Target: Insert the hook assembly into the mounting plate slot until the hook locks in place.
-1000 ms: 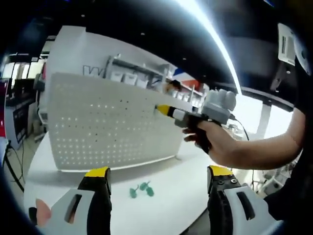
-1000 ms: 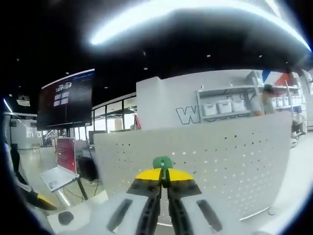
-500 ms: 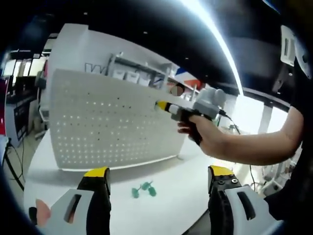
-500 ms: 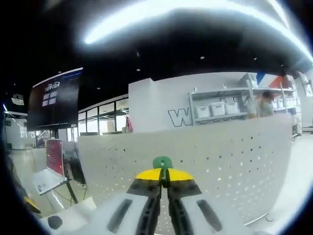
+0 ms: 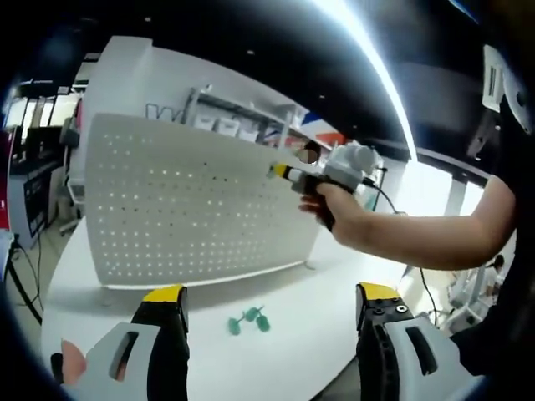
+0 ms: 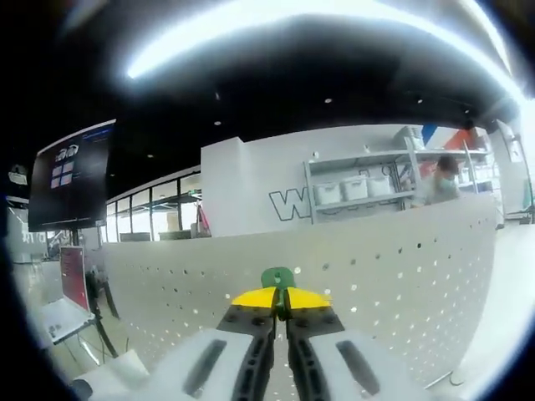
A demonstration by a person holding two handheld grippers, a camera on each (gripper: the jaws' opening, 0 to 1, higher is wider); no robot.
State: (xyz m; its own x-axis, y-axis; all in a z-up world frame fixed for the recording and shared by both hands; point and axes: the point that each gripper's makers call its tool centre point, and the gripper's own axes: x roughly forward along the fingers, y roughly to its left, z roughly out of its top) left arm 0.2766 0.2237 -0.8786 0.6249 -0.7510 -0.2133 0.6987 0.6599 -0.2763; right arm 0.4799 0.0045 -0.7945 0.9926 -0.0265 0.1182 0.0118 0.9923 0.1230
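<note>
Gripping a green hook point(image 6: 277, 276) between closed jaws, the right claw point(image 6: 281, 302) faces the white pegboard point(image 6: 401, 276). The left claw point(image 5: 263, 294) hangs wide open, holding nothing, above spare green hooks point(image 5: 249, 319) on the bench point(image 5: 292, 334).

White tabletop point(image 5: 301, 326), wall shelf point(image 6: 368, 196) holding pale storage bins point(image 6: 338, 192), large dark display screen point(image 6: 71, 177) hanging at the left, long bright ceiling light strip point(image 6: 276, 25), big letter W point(image 6: 284, 203) on the white wall

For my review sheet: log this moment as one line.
right tool: shut on green hook, facing pegboard | left tool: open, idle | spare green hooks: on white table
</note>
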